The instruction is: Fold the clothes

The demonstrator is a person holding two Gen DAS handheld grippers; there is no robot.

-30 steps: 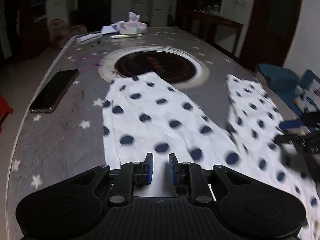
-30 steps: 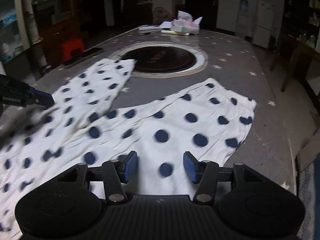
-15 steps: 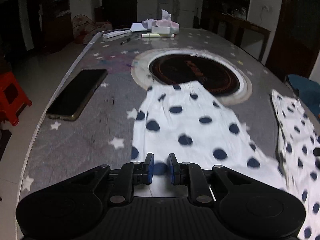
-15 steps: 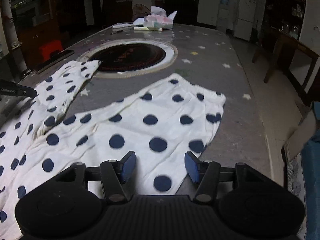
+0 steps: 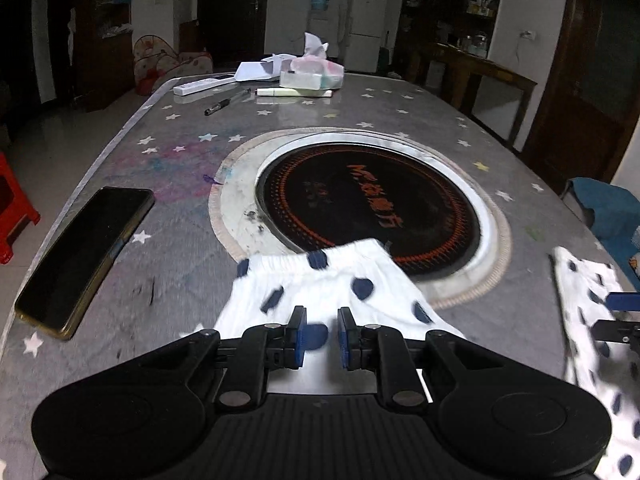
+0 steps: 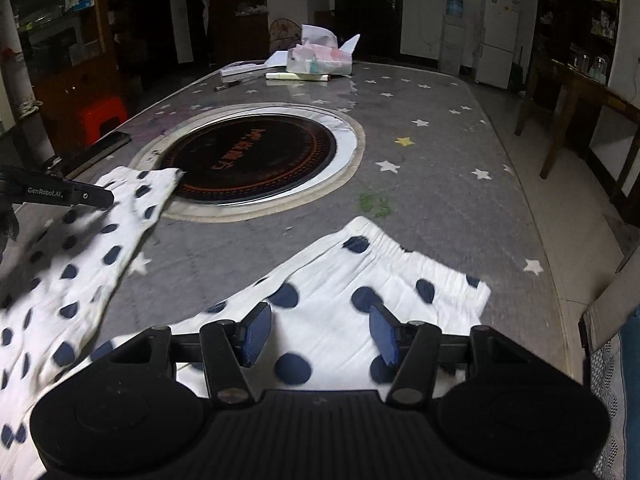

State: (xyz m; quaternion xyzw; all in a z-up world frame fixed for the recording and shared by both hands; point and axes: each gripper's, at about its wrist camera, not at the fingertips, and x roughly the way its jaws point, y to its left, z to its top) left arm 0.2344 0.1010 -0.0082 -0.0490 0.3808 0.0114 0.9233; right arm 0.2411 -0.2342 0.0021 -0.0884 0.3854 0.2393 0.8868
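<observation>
1. White trousers (image 6: pixel 328 304) with dark dots lie spread on the grey, star-printed table (image 6: pixel 432 168), one leg toward each claw; in the left wrist view the nearer leg (image 5: pixel 320 284) runs up toward 12 o'clock and its hem laps the rim of the round cooktop (image 5: pixel 368 200).
2. Left claw (image 5: pixel 321 336): the blue pads stand a narrow gap apart, cloth showing below the gap, nothing clamped.
3. Right claw (image 6: pixel 320 334): pads clearly apart, hanging over the other leg, nothing gripped.
4. Around it: a dark phone (image 5: pixel 84 256) at 9 o'clock of the left view, lying flat, well apart from the cloth.
5. At the far end, 12 o'clock, a tissue pack (image 5: pixel 312 72), papers, a pen (image 5: pixel 226 102).
6. Only the right view shows the left claw's side, at 9 o'clock over the far leg (image 6: pixel 80 248), plus a red stool (image 6: pixel 100 118) beyond the table.
7. Only the left view shows the phone whole.
</observation>
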